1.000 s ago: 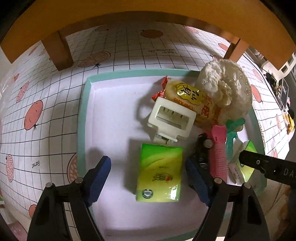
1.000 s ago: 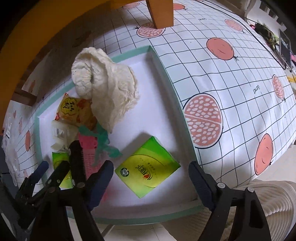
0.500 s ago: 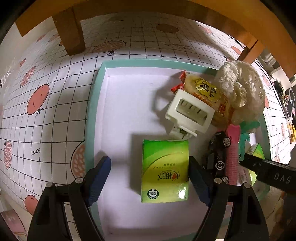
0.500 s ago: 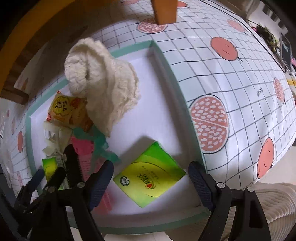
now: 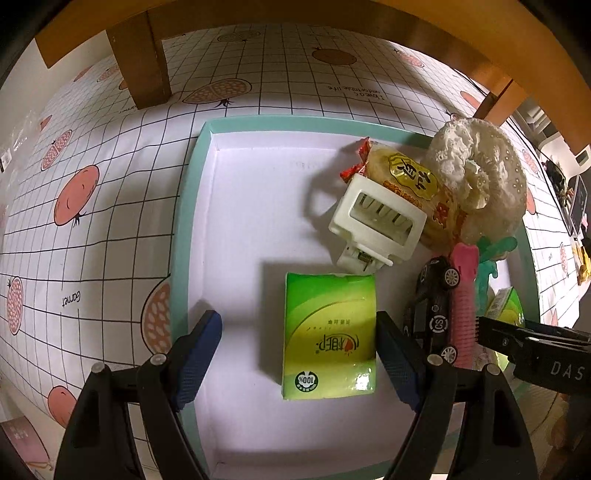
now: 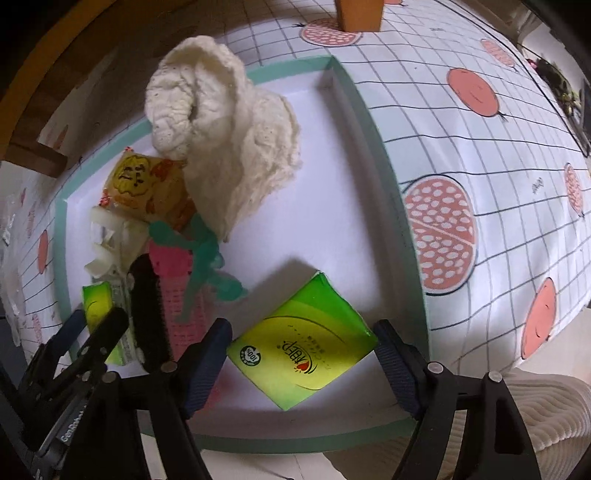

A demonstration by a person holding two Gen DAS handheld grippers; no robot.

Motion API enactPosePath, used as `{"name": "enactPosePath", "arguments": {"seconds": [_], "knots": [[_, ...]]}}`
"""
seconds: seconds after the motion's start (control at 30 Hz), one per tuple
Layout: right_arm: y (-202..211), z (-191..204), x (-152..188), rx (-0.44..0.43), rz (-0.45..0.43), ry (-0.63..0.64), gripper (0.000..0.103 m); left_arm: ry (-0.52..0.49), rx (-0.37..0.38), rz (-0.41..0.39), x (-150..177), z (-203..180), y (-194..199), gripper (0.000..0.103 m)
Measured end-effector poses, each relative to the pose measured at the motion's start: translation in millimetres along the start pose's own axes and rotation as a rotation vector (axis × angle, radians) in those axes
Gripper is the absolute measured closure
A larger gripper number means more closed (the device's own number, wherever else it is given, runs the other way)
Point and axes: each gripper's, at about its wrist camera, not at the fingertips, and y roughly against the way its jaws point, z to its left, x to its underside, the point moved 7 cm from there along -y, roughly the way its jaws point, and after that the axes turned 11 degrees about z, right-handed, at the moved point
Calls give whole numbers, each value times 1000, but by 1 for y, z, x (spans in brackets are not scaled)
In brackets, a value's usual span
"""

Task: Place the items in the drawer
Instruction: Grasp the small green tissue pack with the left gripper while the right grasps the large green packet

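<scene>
A white drawer with a teal rim (image 5: 192, 206) (image 6: 388, 177) lies open on a patterned cloth. Inside it are a green tissue pack (image 5: 328, 336), a second green tissue pack (image 6: 303, 350), a white plastic clip (image 5: 376, 225), a yellow snack bag (image 5: 406, 177) (image 6: 144, 188), a cream knitted cloth (image 5: 476, 181) (image 6: 229, 140), a black toy car (image 5: 432, 302) and a pink comb (image 5: 465, 295). My left gripper (image 5: 299, 354) hangs open over the first pack. My right gripper (image 6: 303, 365) hangs open over the second pack. Neither holds anything.
The cloth with pomegranate prints (image 5: 92, 221) (image 6: 480, 166) surrounds the drawer. Wooden table legs (image 5: 140, 66) (image 6: 358, 14) stand behind it. The drawer's left half (image 5: 251, 206) holds only bare white floor. A ribbed cream fabric (image 6: 546, 413) shows at the lower right.
Both grippers have drawn back and up from the drawer, so more of it shows. The tissue packs stay where they lie.
</scene>
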Motion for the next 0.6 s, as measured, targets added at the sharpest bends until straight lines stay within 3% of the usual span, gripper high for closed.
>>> {"name": "enactPosePath", "arguments": {"seconds": [0.23, 0.37, 0.6], "knots": [[-1, 19, 1, 18, -9, 53, 23, 0, -7, 0, 1, 2, 1, 25], [9, 19, 6, 8, -15, 51, 23, -4, -45, -19, 0, 6, 5, 55], [17, 11, 14, 1, -19, 47, 23, -6, -30, -19, 2, 7, 6, 55]]}}
